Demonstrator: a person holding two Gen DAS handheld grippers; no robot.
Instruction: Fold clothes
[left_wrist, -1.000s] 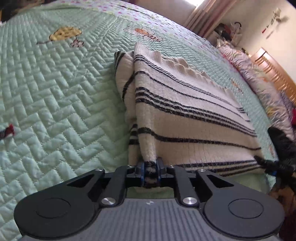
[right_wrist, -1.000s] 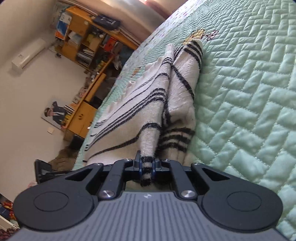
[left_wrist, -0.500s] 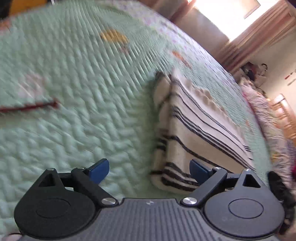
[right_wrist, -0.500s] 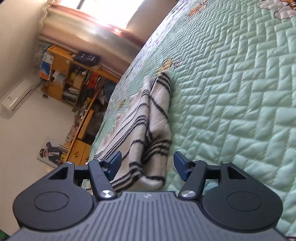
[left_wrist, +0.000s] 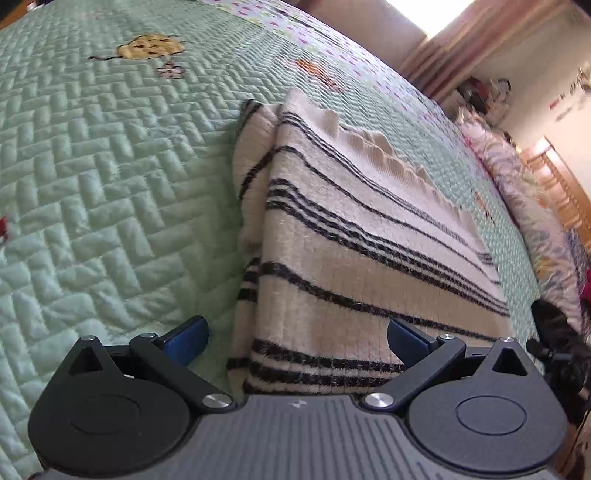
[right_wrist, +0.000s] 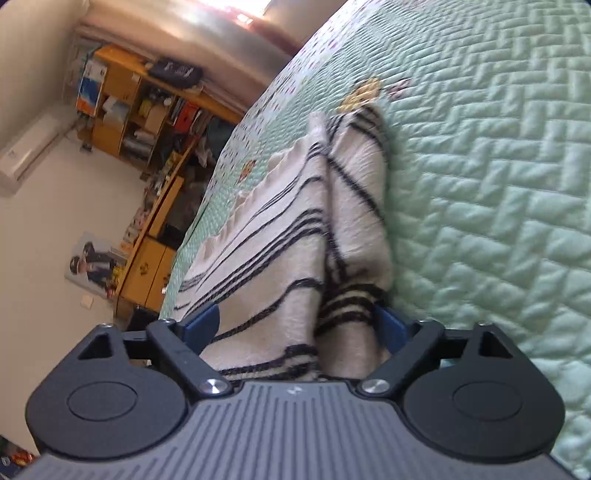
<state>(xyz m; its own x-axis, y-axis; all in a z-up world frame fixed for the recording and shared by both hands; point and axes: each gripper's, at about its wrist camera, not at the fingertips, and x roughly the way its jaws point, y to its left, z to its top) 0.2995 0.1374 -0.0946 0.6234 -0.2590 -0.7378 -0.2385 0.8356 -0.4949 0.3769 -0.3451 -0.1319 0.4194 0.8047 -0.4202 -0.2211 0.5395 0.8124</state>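
We look along our left gripper (left_wrist: 297, 338), its jaws spread wide after just opening, at a folded cream sweater (left_wrist: 354, 236) with black stripes lying on a mint-green quilted bedspread (left_wrist: 92, 177). The near edge of the sweater sits between the two blue pads (left_wrist: 186, 334), neither of which presses on it; one pad rests over the quilt just beside the sweater's folded edge, the other over the knit itself. Our right gripper (right_wrist: 297, 326) stands wide too, its jaws also just opened, with the other end of the same sweater (right_wrist: 291, 243) between its blue fingertips (right_wrist: 201, 325), loose and ungripped. From this side the garment runs away from the gripper in a long doubled fold. Beyond the bed, left of our right gripper, stand an orange shelving unit (right_wrist: 122, 107) crowded with books and boxes and a wall air conditioner (right_wrist: 26, 147).
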